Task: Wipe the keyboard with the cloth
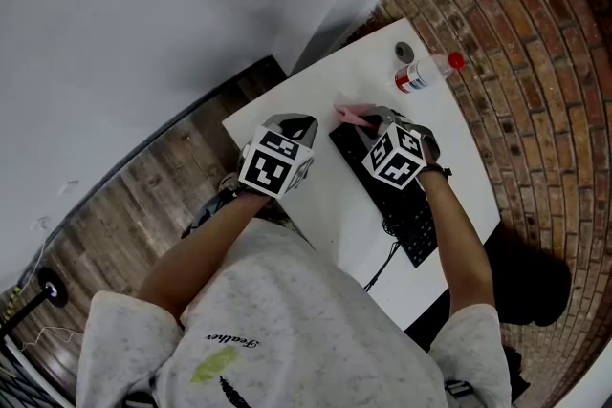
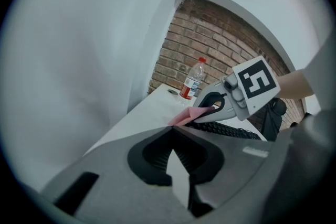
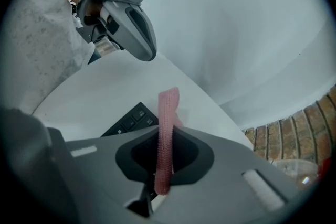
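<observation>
My right hand-held gripper (image 3: pixel 165 144) pinches the pink cloth (image 3: pixel 169 105) so its free end sticks out over the keyboard (image 3: pixel 131 119) just beneath, ready to wipe. My left hand-held gripper (image 2: pixel 170 130), pressed together and empty, hovers beside it, out of the way.

The head view looks steeply down from above, while each gripper view peers closely along its jaws from opposite sides, all sharing the keyboard (image 1: pixel 406 210) and pink cloth (image 1: pixel 350 117).

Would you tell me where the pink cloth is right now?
In the head view, just right of centre, the pink cloth is pinched in the jaws of the right gripper, at the far end of the keyboard.
</observation>
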